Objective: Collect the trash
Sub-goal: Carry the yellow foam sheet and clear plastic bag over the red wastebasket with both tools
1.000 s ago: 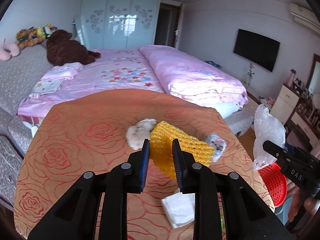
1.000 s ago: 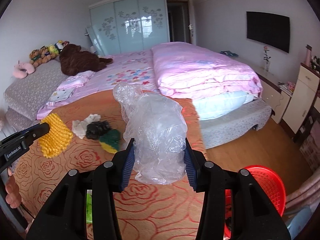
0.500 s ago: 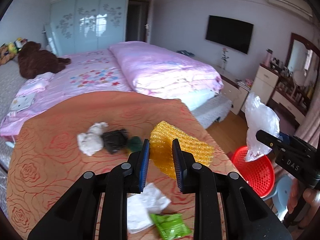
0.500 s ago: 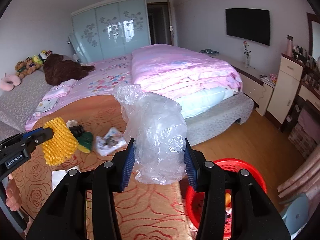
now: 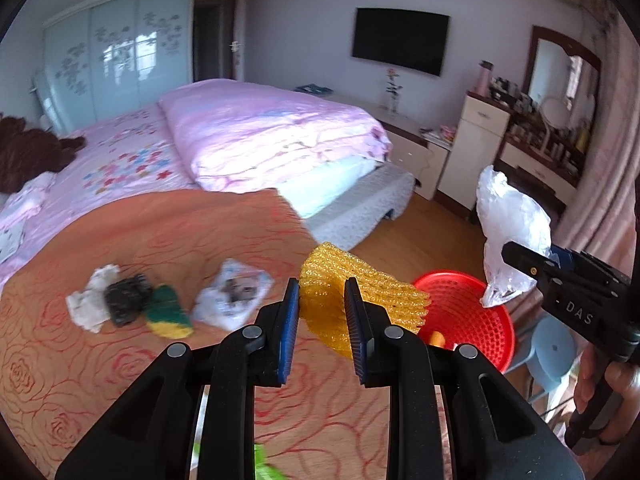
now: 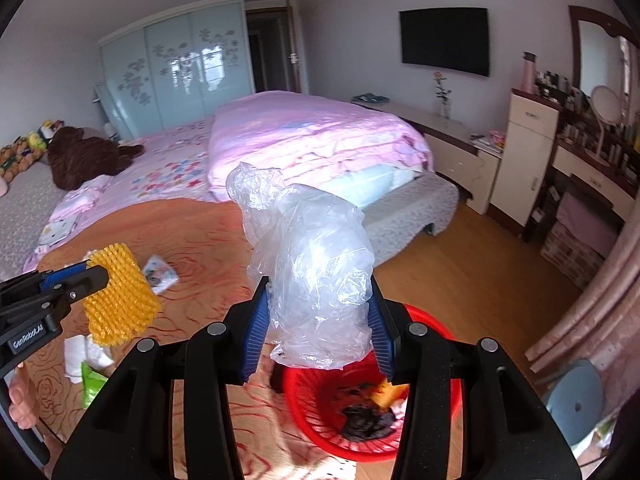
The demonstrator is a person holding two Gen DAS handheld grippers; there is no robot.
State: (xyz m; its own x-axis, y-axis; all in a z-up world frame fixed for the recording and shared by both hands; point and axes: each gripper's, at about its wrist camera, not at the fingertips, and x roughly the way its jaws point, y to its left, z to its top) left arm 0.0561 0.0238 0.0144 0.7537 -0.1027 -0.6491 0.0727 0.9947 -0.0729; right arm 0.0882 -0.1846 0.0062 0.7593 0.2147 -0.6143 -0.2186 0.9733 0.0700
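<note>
My left gripper is shut on a yellow foam net and holds it above the table's right edge, left of the red basket. It also shows in the right wrist view. My right gripper is shut on a crumpled clear plastic bag, held just above the red basket, which has dark scraps inside. The bag also shows in the left wrist view.
On the orange rose-patterned table lie a white tissue, a black wad, a green-yellow sponge, a printed wrapper, and a green packet. A blue stool stands by the basket. A pink bed lies behind.
Both grippers swung to the right with their loads. The red basket now sits right below the plastic bag, and the foam net is close to the table's right edge.
</note>
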